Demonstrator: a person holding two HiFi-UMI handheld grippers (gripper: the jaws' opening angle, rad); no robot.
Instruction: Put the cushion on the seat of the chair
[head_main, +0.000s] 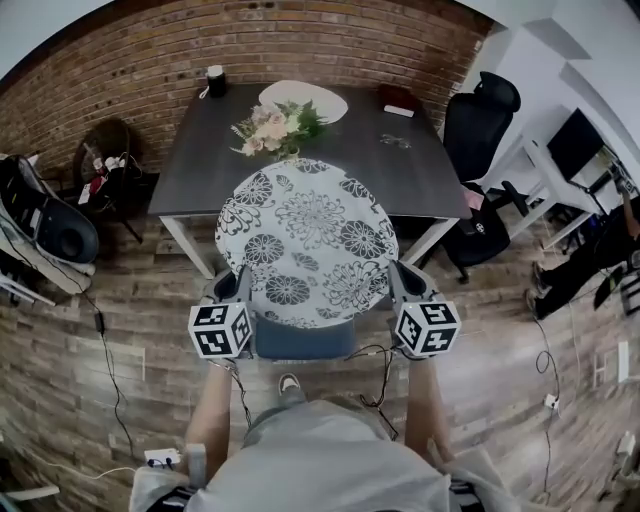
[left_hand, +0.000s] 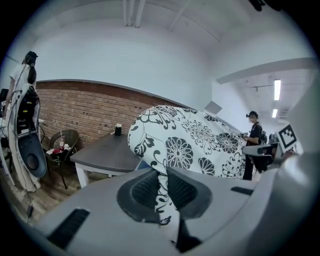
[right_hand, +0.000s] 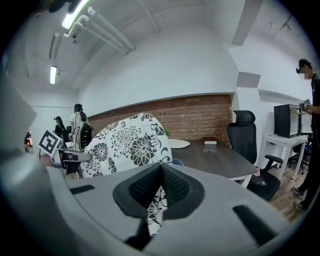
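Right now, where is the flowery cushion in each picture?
Head view: cushion in the middle, held up in front of the table.
Left gripper view: right of middle, edge pinched between the fingers.
Right gripper view: left of middle, edge pinched between the fingers.
Shared landmark: the dark table behind it.

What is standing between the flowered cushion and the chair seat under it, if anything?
Nothing visible does. The cushion hangs above the blue seat, pinched at its edges by the left gripper and the right gripper. The strip of seat that shows is bare; the cushion hides the rest.
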